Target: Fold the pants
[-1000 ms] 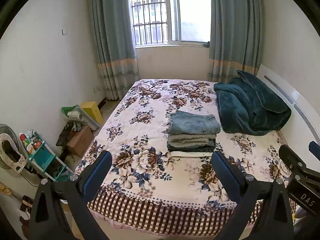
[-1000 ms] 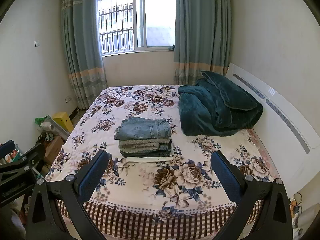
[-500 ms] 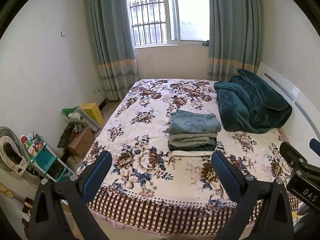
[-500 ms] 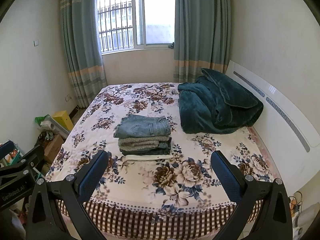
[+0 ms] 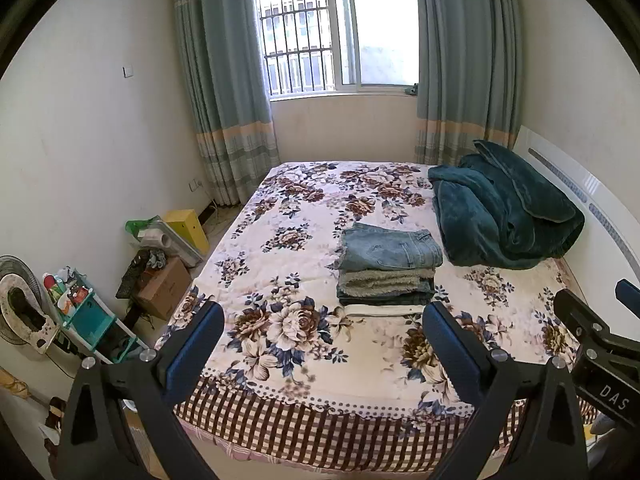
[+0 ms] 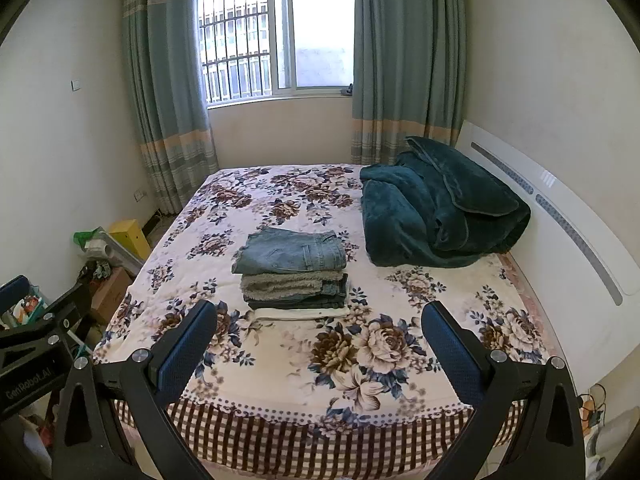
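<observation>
A stack of folded pants (image 5: 388, 266) lies on the floral bed (image 5: 280, 320), light blue jeans on top, a fleece-lined pair and dark jeans under them, a white pair at the bottom. It also shows in the right wrist view (image 6: 294, 270). My left gripper (image 5: 320, 344) is open and empty, held off the near edge of the bed, well short of the stack. My right gripper (image 6: 318, 344) is open and empty, also off the near edge. Each gripper's body shows at the edge of the other's view.
A bunched dark teal blanket (image 5: 504, 216) lies at the bed's right by the white headboard (image 6: 560, 240). On the floor at the left are a cardboard box (image 5: 164, 288), a yellow box (image 5: 188, 228), a teal shelf (image 5: 88, 320) and a fan (image 5: 20, 312).
Both grippers have drifted back slightly from the bed and stay open. The stack has not moved.
</observation>
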